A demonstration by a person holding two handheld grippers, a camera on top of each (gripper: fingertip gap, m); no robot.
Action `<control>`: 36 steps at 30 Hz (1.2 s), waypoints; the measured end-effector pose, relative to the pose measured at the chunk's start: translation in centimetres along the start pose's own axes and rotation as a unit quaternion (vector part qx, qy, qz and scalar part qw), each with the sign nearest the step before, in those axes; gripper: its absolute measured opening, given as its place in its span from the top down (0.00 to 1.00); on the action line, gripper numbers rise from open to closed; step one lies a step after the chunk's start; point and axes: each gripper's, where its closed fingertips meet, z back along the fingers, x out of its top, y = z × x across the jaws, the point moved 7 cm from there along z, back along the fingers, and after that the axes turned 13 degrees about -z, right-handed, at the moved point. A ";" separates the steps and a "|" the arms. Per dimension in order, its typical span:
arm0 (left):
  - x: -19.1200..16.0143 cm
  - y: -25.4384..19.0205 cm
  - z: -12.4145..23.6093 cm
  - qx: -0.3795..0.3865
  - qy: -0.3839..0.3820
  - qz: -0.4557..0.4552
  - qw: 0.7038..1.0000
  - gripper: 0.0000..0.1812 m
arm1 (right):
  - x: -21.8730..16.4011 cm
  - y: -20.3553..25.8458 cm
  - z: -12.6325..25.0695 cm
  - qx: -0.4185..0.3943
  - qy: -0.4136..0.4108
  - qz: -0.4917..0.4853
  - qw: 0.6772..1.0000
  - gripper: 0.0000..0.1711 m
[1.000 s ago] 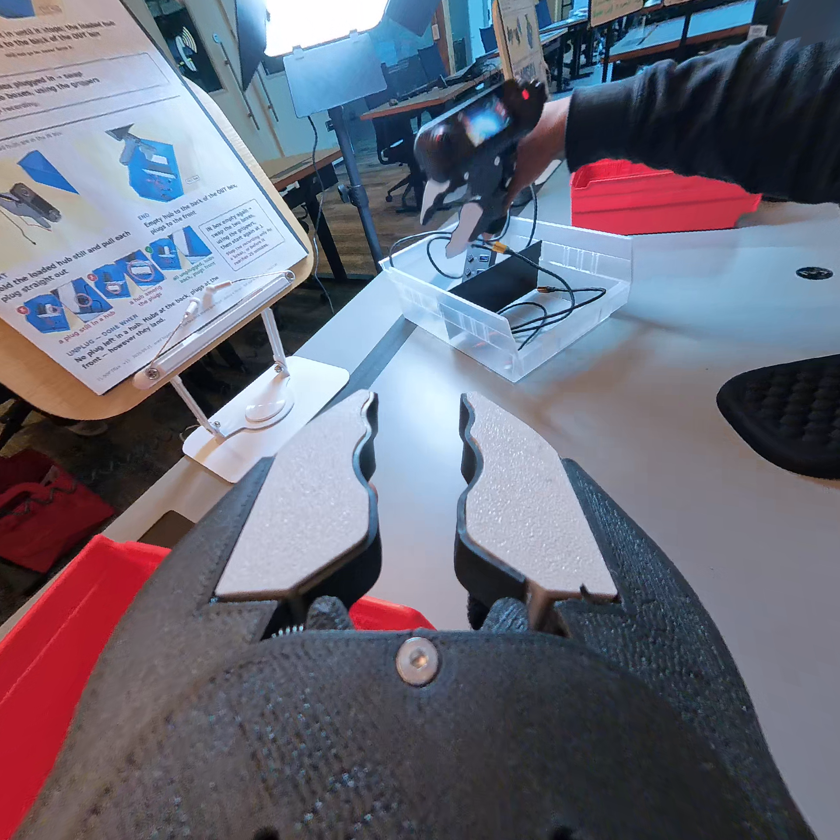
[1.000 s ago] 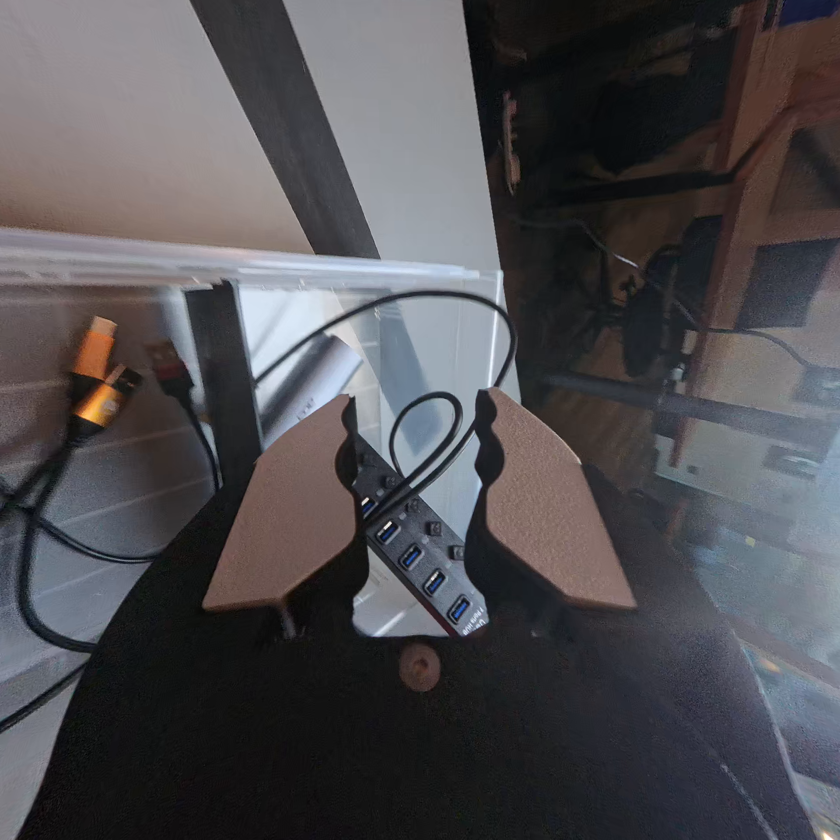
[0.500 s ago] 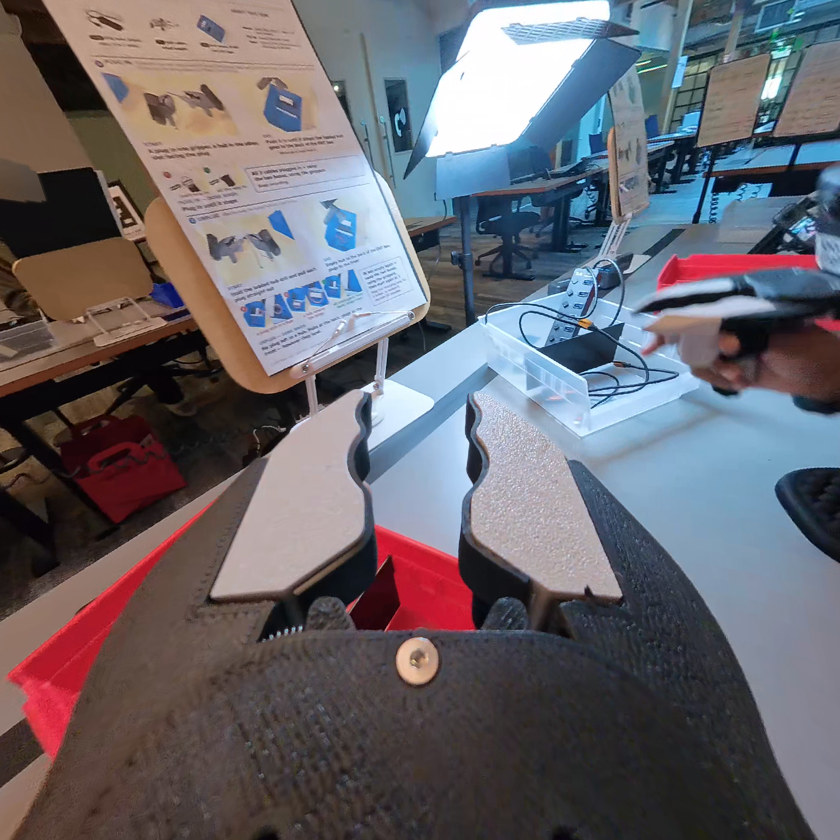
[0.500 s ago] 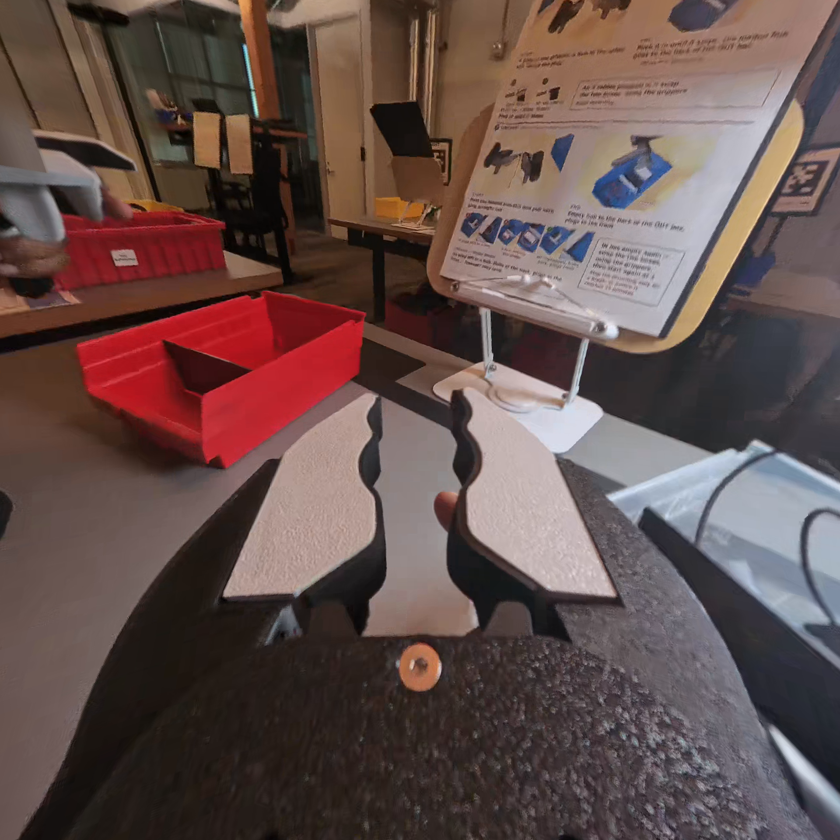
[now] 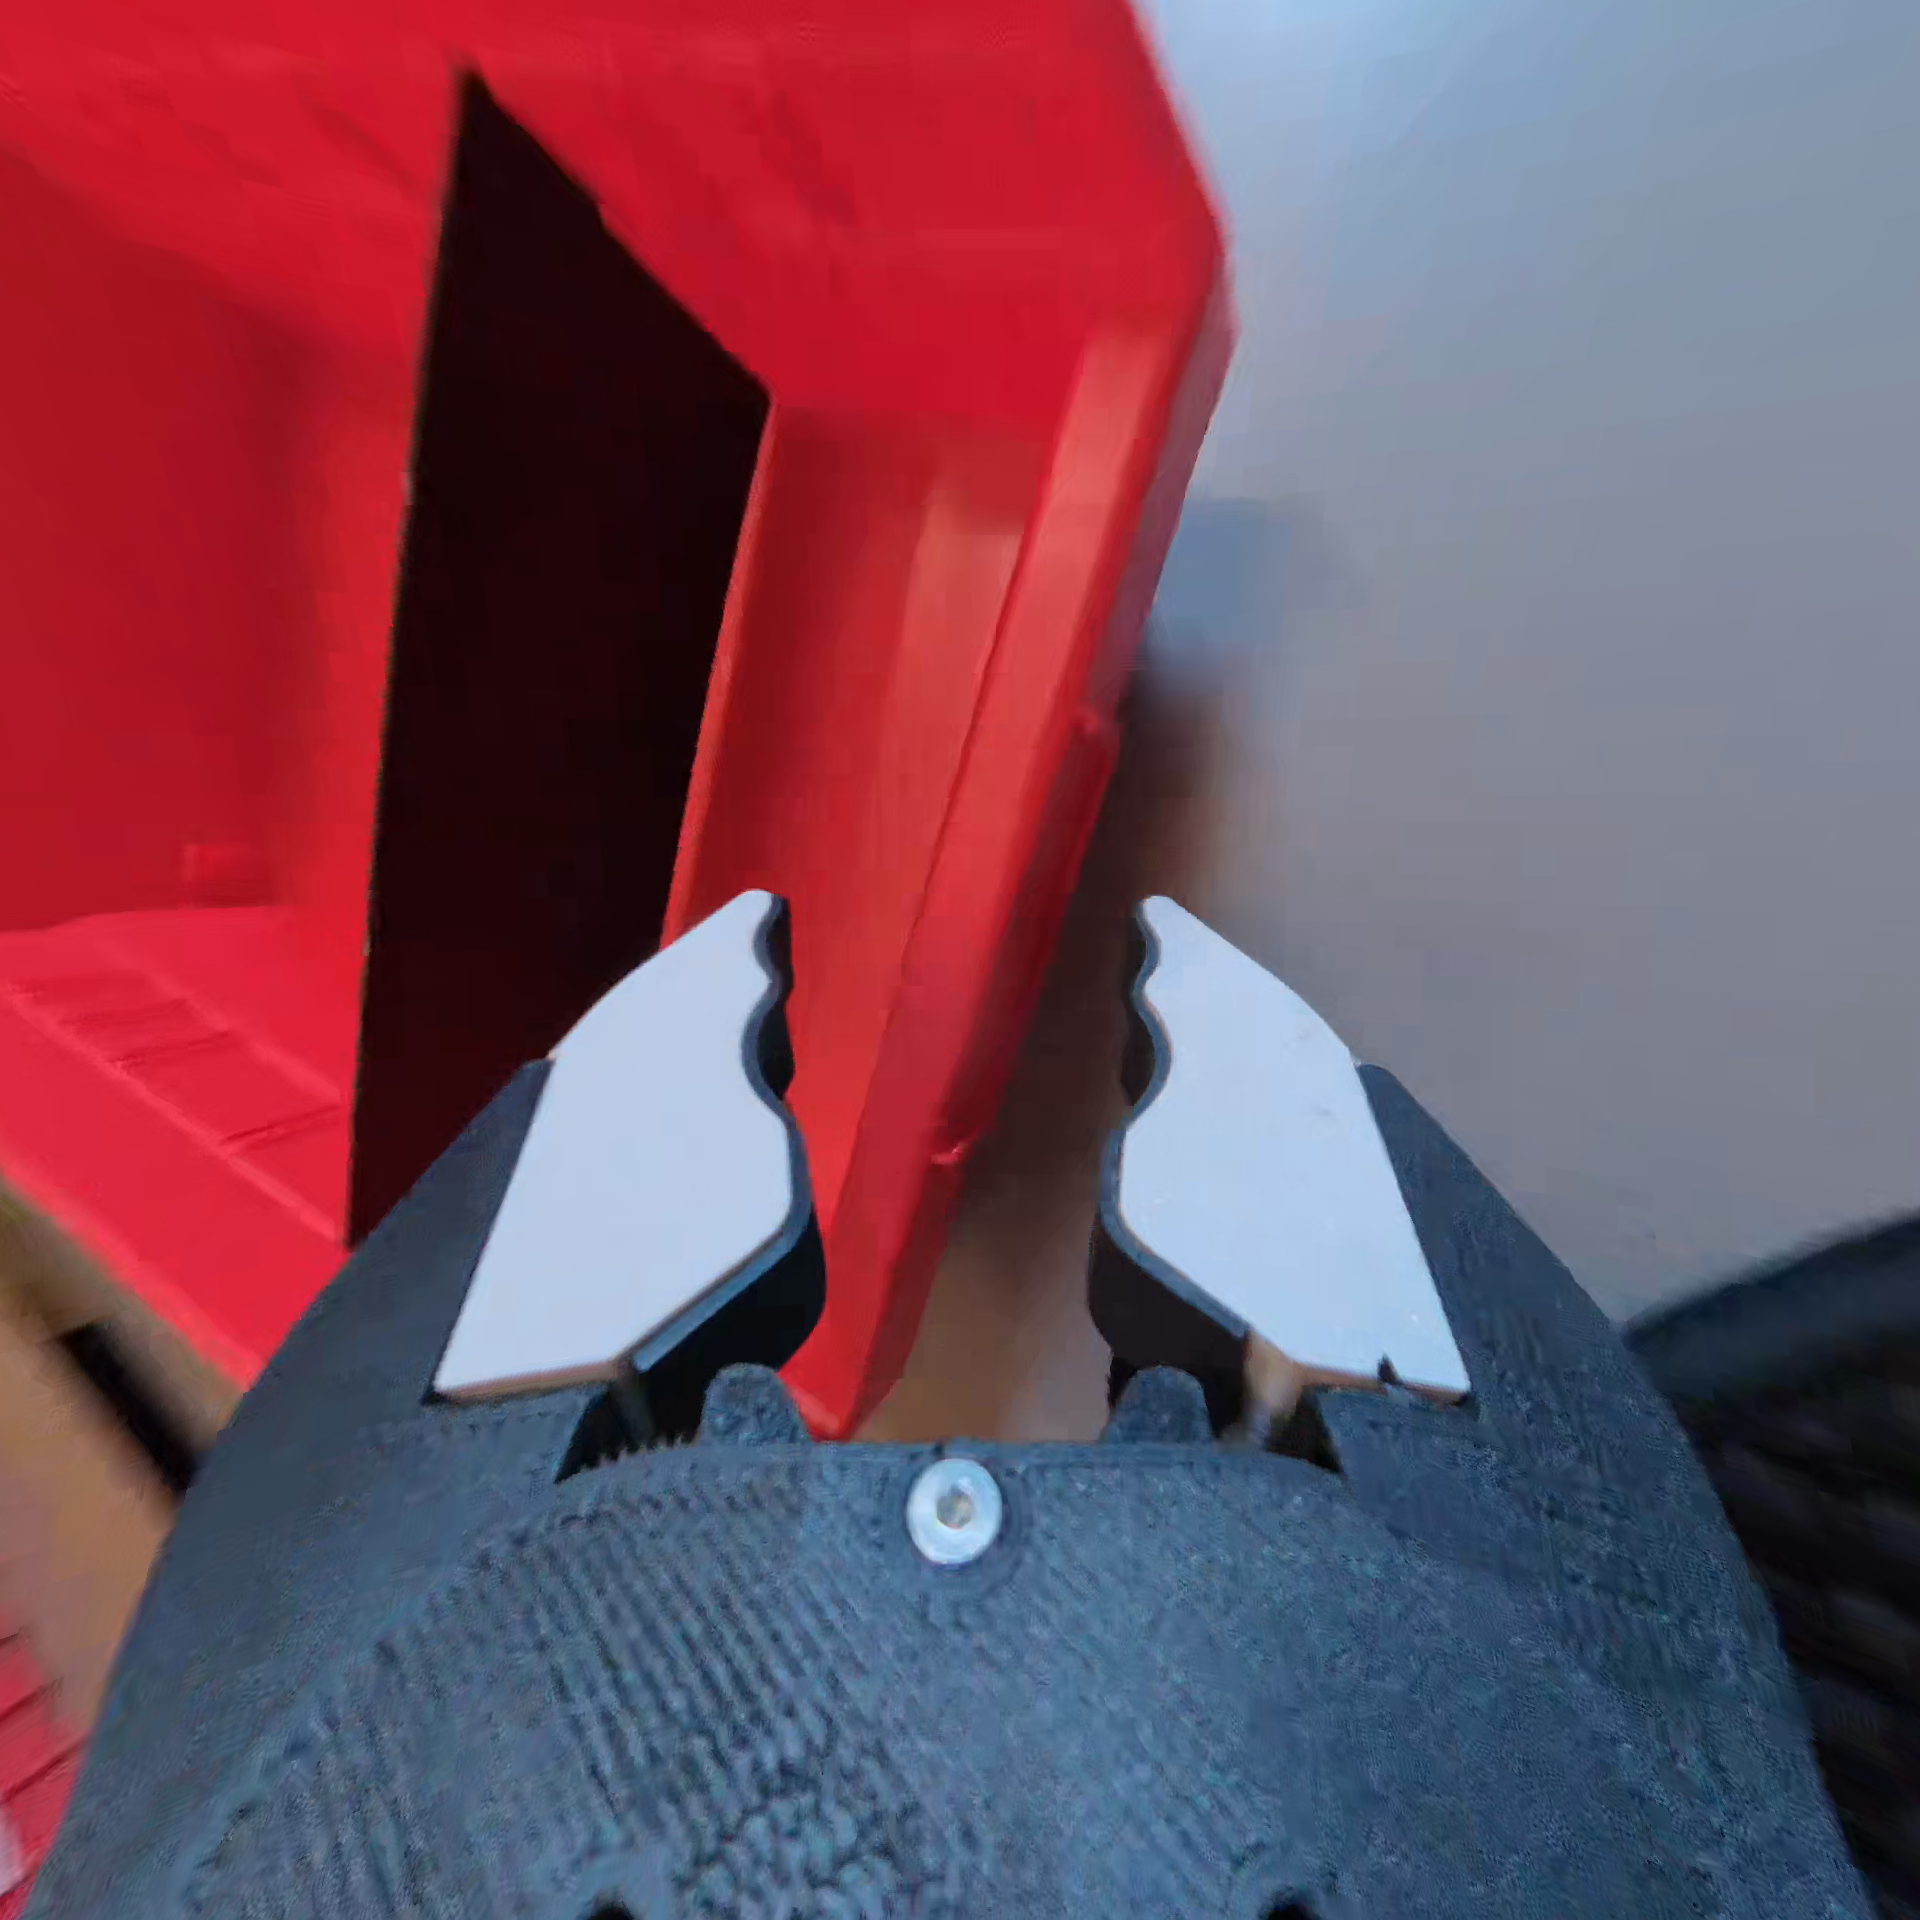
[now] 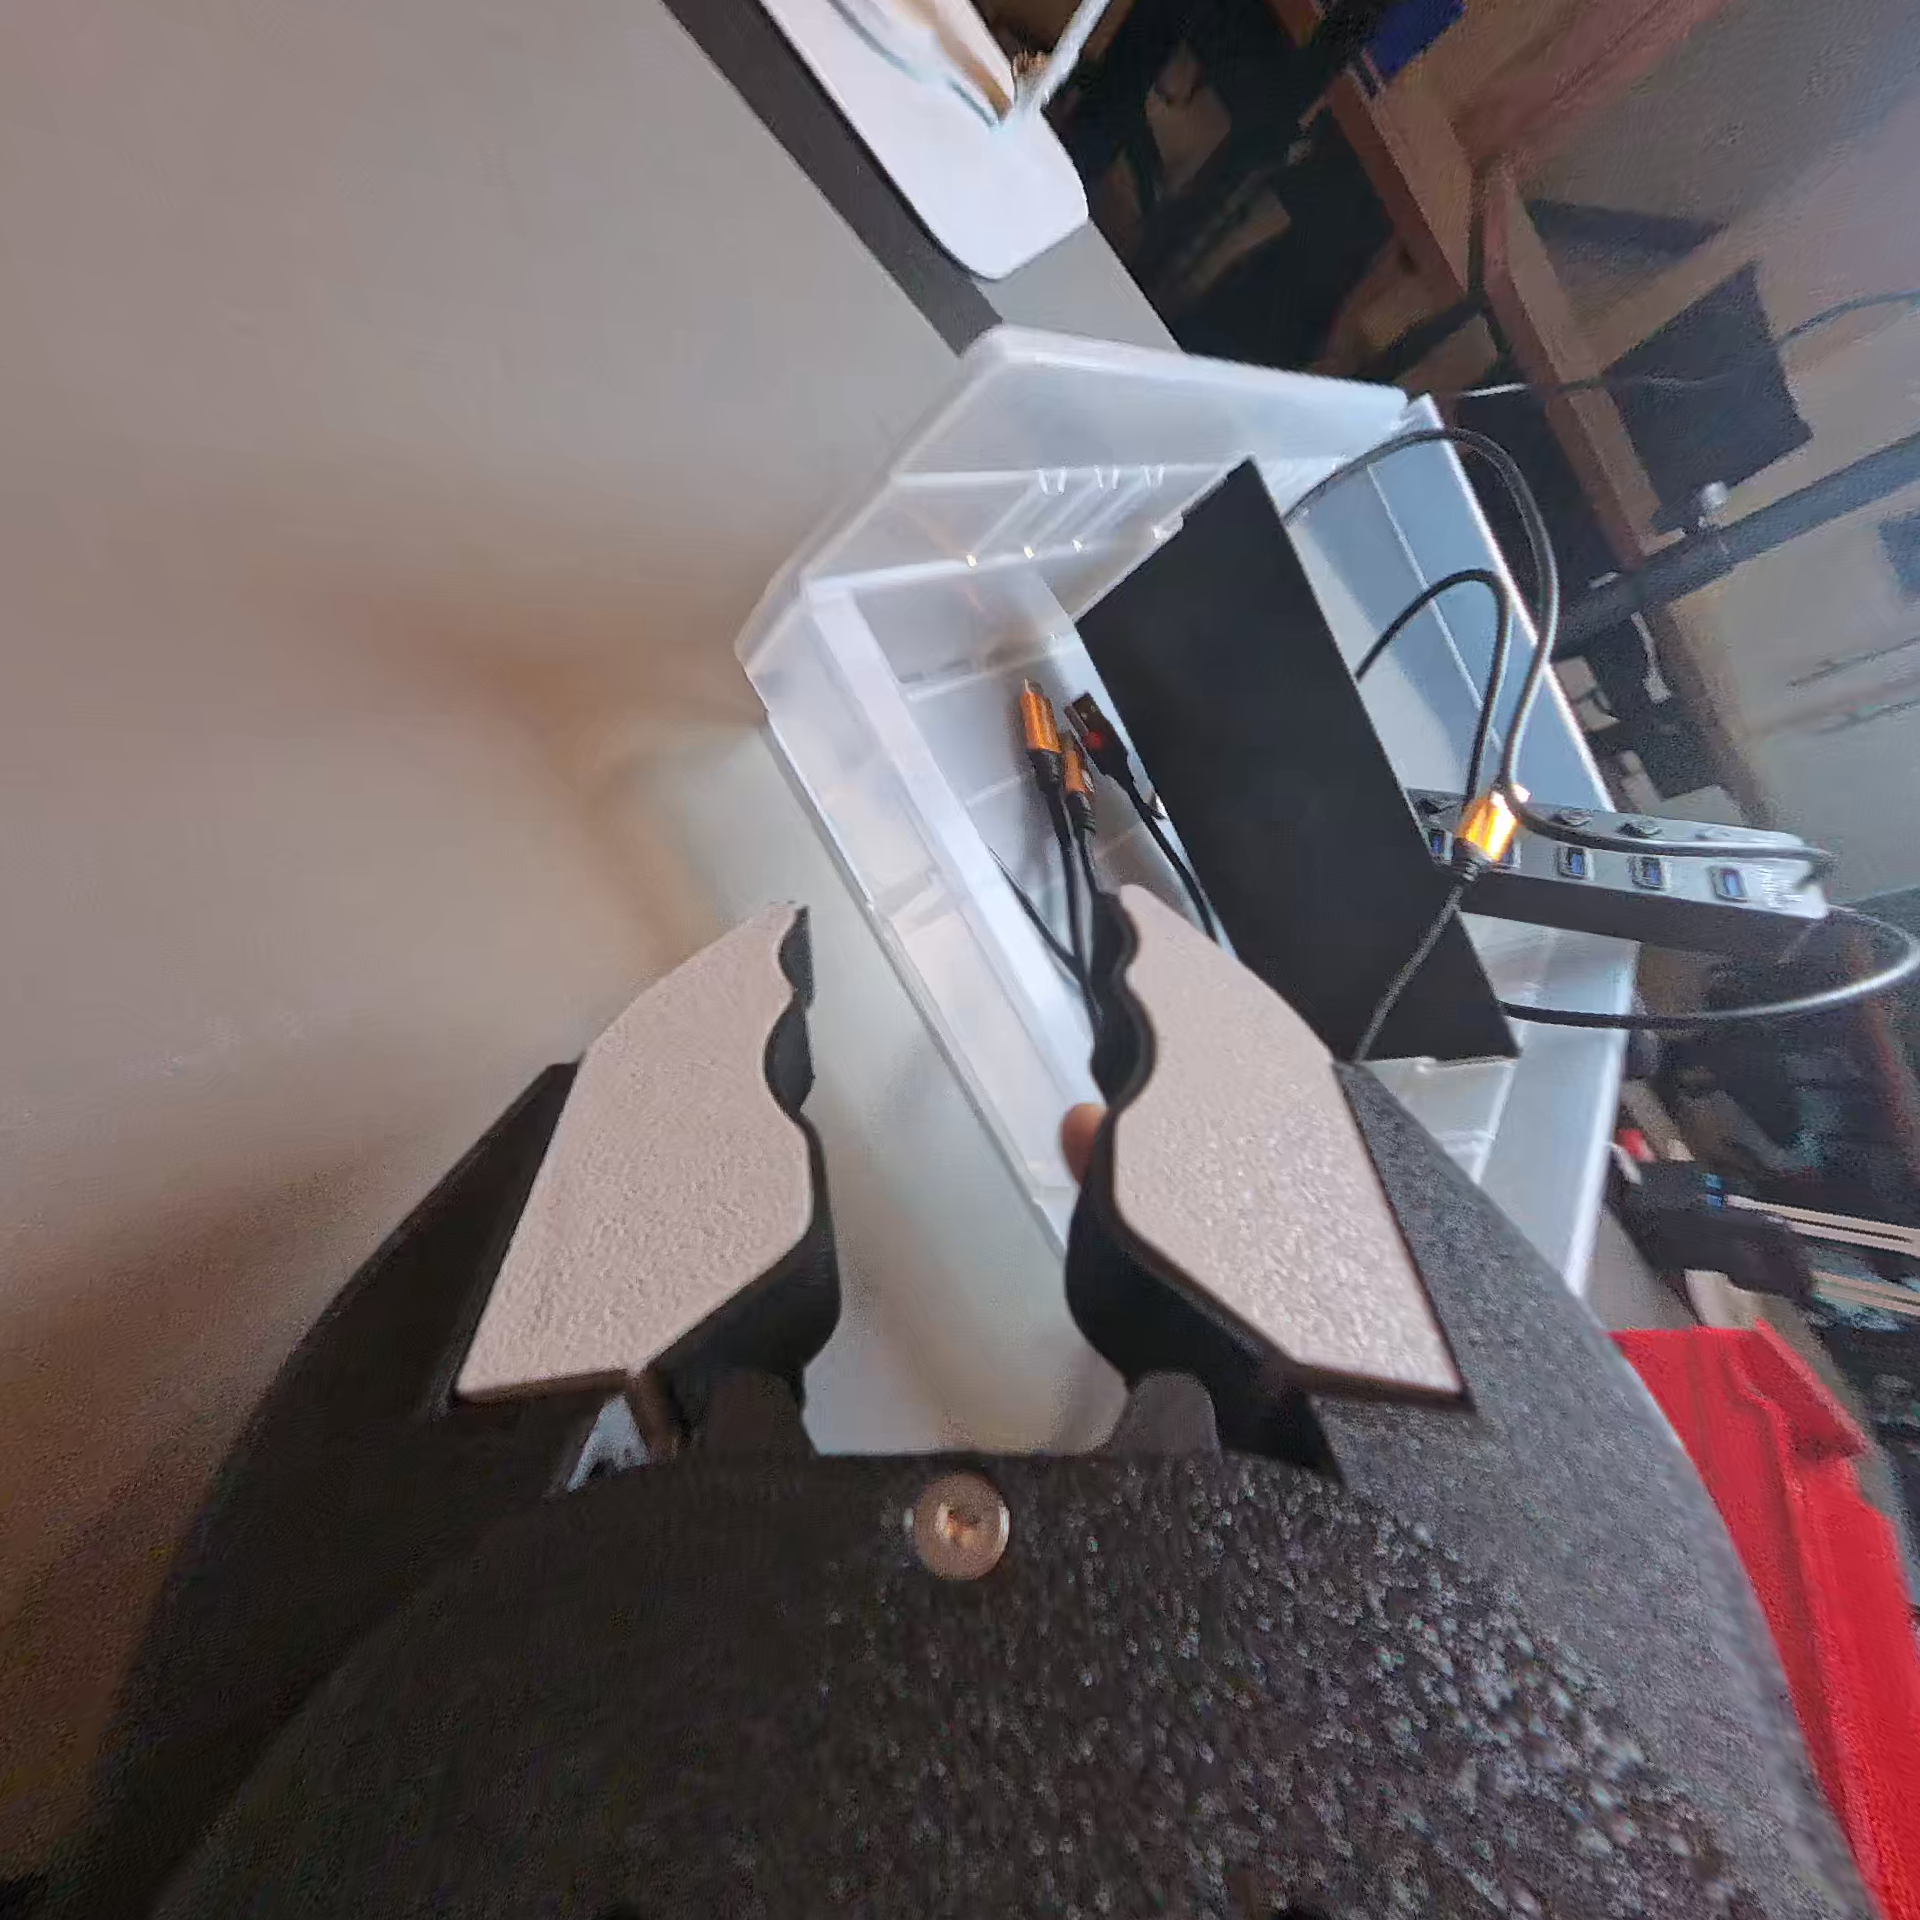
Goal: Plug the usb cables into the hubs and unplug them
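Left claw [image 5: 961, 940] sits wide and empty right over the near wall of a red bin [image 5: 1039, 623], whose black divider [image 5: 561, 623] stands just ahead and to its left (all pretty blurry). Right claw [image 6: 961, 951] is also spread wide with nothing in it, aimed at a clear bin [image 6: 883, 748] on the desk [image 6: 312, 520]. Loose orange-tipped usb cables [image 6: 1049, 753] lie just beyond its tips, and past that bin's black divider [image 6: 1278, 769], off to the right, one orange plug [image 6: 1484, 826] sits in the hub [image 6: 1621, 862].

In my right view, a long grey multi-port hub [image 6: 1621, 868] leans on the black divider, one orange-tipped cable [image 6: 1488, 826] plugged in; two orange-tipped plugs [image 6: 1055, 753] lie loose.
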 end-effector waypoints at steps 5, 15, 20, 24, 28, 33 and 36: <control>2.3 -1.4 -2.6 0.066 0.046 -0.142 0.987 0.83 | -0.4 -1.7 -2.8 0.024 0.086 0.106 0.990 0.64; 13.9 -5.0 -4.2 0.048 -0.072 -0.264 0.961 0.83 | -0.2 2.4 -3.2 0.140 0.046 0.237 0.960 0.82; 17.2 -2.9 -5.6 0.070 -0.102 -0.198 0.972 0.74 | -1.2 7.5 3.5 0.167 -0.005 0.273 0.947 0.82; 17.9 -3.1 -2.5 0.030 -0.215 -0.075 0.973 0.73 | -0.6 9.9 11.8 0.257 -0.112 0.163 0.946 0.80; 18.4 -6.2 0.8 -0.102 -0.341 0.072 0.932 0.72 | -0.3 5.2 18.0 0.257 -0.213 -0.048 0.942 0.82; 21.2 -11.6 2.5 -0.151 -0.391 0.165 0.893 0.66 | -6.4 -3.5 15.4 0.093 -0.168 -0.304 0.933 0.79; 24.1 -13.5 1.0 -0.115 -0.380 0.219 0.891 0.65 | -8.7 -2.7 11.6 0.132 -0.087 -0.355 0.921 0.67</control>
